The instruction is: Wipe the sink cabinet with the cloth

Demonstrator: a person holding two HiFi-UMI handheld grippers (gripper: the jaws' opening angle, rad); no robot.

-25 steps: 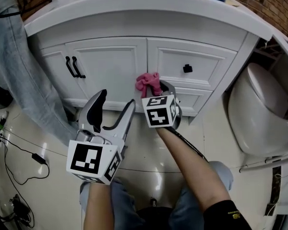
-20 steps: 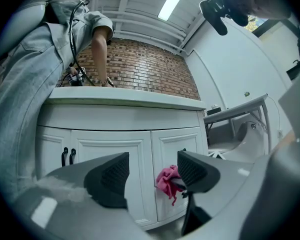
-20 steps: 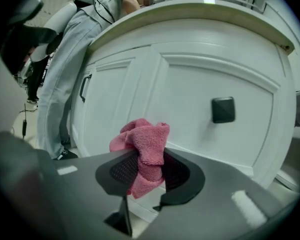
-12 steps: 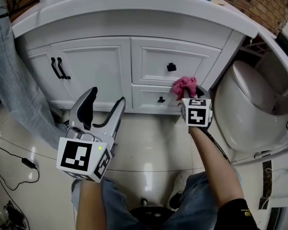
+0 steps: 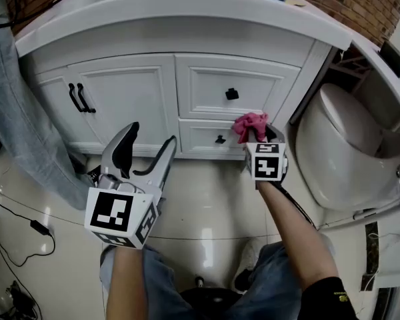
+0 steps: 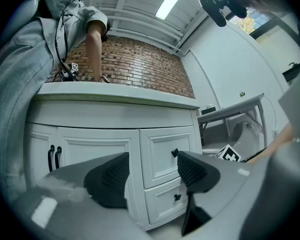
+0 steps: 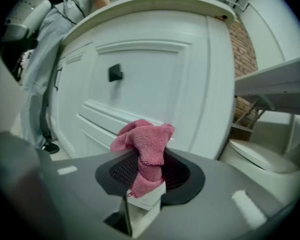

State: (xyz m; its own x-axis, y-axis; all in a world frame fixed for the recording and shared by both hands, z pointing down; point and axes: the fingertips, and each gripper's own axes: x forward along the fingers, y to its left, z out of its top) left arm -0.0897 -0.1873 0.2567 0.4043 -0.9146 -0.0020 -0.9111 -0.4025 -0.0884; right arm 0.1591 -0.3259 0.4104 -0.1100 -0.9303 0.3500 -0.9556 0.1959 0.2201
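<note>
Right gripper is clamped on the small pink terry cloth, held up at the lower right drawer of the white panelled sink cabinet. Looks soft, light, floppy, so pinching a thick bunched wad seems right. Left gripper gapes empty before the cabinet doors.

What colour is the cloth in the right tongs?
Pink; the cloth shows best in the right gripper view.
</note>
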